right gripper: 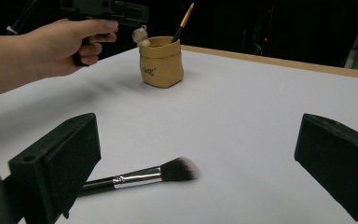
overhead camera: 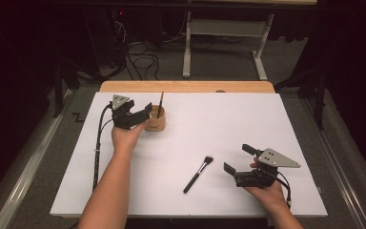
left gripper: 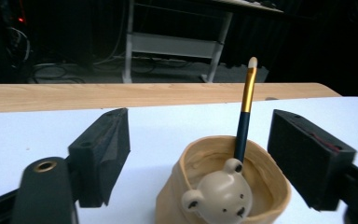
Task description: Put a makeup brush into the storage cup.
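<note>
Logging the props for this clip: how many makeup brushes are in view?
2. A thin brush stands upright in the tan bear pot by the left gripper; a fluffy makeup brush lies flat on the white table, near the right gripper.

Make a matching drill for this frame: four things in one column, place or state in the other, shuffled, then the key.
1. thin brush
2. makeup brush
3. cup
4. right gripper

A. open, just right of the flat-lying brush
B. stands tilted inside the cup
C. lies flat on the white table, bristles toward the far side
D. tan, bear face on its rim, by the left gripper

Pairs: 1-B, 2-C, 3-D, 4-A
</note>
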`<state>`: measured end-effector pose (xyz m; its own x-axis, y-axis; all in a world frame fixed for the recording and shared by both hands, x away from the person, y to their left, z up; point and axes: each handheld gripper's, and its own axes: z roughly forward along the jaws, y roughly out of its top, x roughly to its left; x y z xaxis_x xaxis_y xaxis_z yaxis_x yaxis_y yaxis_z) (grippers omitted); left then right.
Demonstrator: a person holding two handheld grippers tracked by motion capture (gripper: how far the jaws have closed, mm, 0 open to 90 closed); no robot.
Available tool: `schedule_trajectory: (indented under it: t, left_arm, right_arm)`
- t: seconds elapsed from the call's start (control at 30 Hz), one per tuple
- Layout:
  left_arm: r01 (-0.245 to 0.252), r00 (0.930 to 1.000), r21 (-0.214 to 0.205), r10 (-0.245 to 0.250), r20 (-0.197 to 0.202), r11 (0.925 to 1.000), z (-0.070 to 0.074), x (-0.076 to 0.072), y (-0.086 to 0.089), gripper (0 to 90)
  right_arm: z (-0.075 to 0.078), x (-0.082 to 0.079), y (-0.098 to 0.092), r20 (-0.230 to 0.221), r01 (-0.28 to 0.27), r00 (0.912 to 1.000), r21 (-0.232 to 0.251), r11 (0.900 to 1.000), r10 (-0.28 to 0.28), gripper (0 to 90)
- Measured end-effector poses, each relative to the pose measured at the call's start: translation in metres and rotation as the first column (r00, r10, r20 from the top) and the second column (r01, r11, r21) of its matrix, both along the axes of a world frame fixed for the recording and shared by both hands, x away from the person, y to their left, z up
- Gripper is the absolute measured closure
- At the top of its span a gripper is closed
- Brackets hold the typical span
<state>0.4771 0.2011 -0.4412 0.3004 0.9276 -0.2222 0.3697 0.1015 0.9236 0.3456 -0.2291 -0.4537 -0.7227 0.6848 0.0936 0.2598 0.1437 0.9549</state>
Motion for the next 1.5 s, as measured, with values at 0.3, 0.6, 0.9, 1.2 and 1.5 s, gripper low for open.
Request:
schedule_trajectory:
  t: [0.3,0.6,0.9,1.2,1.5]
  left_arm:
    - [0.017,0.9987,0.026,-0.016,-0.048,0.9995,0.000,-0.004,0.002,15.6]
    - [0.027,0.9974,0.073,-0.022,-0.068,0.9970,0.002,-0.012,-0.003,2.6]
    - [0.030,0.9993,0.063,-0.028,-0.026,0.9976,0.007,-0.030,-0.003,0.4]
    - [0.042,0.9988,0.069,-0.040,-0.027,0.9967,0.003,-0.049,0.003,0.5]
    - [0.053,0.9985,0.050,-0.053,-0.010,0.9973,0.003,-0.070,0.007,1.1]
  right_arm:
    - [0.000,0.000,0.001,0.002,-0.001,1.0000,-0.003,1.0000,0.001,1.0]
    - [0.000,0.000,0.002,0.007,-0.003,1.0000,-0.010,0.9999,0.003,1.0]
    - [0.000,0.000,0.002,0.009,0.002,1.0000,-0.015,0.9999,-0.002,1.0]
    - [0.000,0.000,0.002,0.012,0.003,0.9999,-0.021,0.9998,-0.003,1.0]
    - [-0.001,0.000,0.003,0.008,0.004,1.0000,-0.026,0.9996,-0.004,1.0]
